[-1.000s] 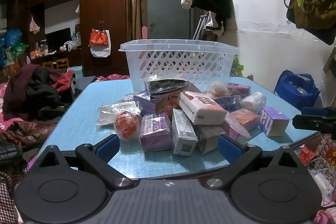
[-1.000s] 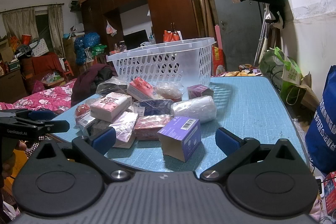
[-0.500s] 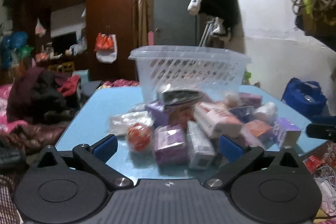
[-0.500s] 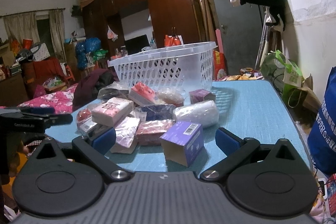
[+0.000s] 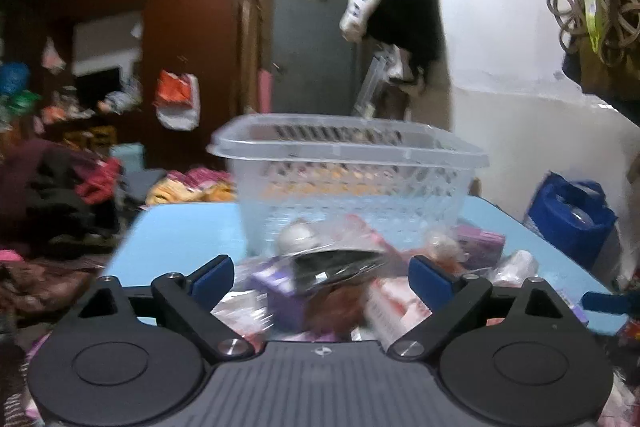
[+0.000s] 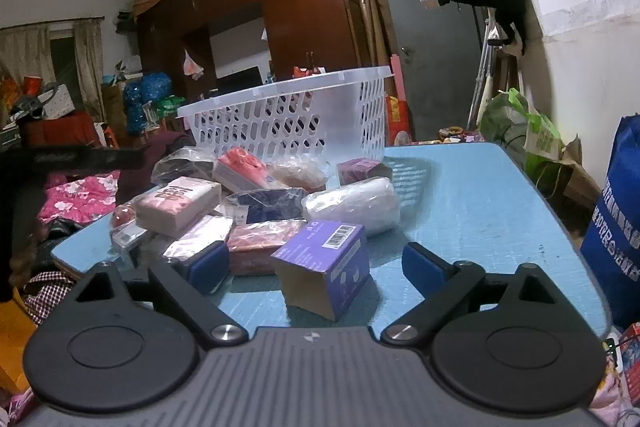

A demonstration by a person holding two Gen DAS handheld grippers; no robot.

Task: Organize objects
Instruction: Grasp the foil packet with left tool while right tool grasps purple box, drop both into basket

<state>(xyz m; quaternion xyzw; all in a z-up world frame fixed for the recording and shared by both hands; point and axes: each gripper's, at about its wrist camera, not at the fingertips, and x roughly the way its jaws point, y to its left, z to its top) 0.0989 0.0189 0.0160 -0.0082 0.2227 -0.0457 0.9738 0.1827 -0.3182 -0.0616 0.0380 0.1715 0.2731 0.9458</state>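
A white perforated basket (image 5: 348, 179) (image 6: 296, 119) stands at the back of the blue table (image 6: 472, 195). A pile of small packages lies in front of it: a purple box (image 6: 324, 275), a pink box (image 6: 176, 203), a white wrapped roll (image 6: 352, 205) and a dark clear-wrapped pack (image 5: 336, 263). My left gripper (image 5: 322, 277) is open over the pile, its fingers either side of the dark pack, empty. My right gripper (image 6: 316, 265) is open, with the purple box between its fingers but not gripped.
A blue bag (image 5: 572, 219) (image 6: 616, 227) stands right of the table. Clothes are heaped on the left (image 5: 60, 187). A wardrobe (image 6: 304, 3) and a grey door (image 5: 308, 43) are behind. The left gripper's finger shows at the left in the right wrist view (image 6: 80, 157).
My left gripper has moved forward over the pile, toward the basket; its view is blurred by motion. My right gripper has edged forward, closer to the purple box.
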